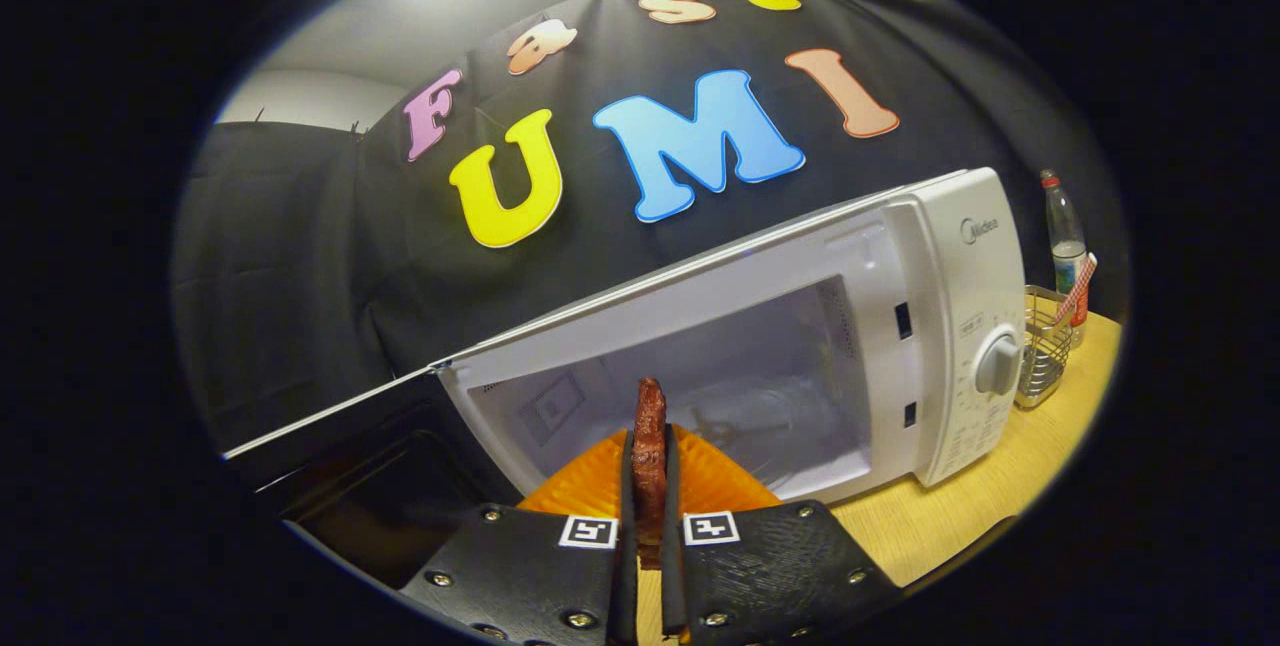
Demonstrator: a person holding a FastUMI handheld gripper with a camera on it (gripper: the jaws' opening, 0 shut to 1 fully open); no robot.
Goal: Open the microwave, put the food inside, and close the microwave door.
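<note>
Orange plate (pixel 600 481) is sitting just in front of the microwave (pixel 960 326) | gripper (pixel 648 471) is pinching the reddish-brown food (pixel 650 426) narrowly, both fingers pressing | door (pixel 380 446) is hanging open | guessing step two: carrying food forward into the microwave cavity, then letting go.

Glossy white plastic microwave (pixel 950 326), matt pale wood table (pixel 960 506), wire-metal basket (pixel 1045 346), and a ribbed, perhaps plastic, orange plate (pixel 590 481).

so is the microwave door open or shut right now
Open. The microwave shows its bare white cavity, and the door hangs swung aside beside it. The gripper is shut on the food.
</note>
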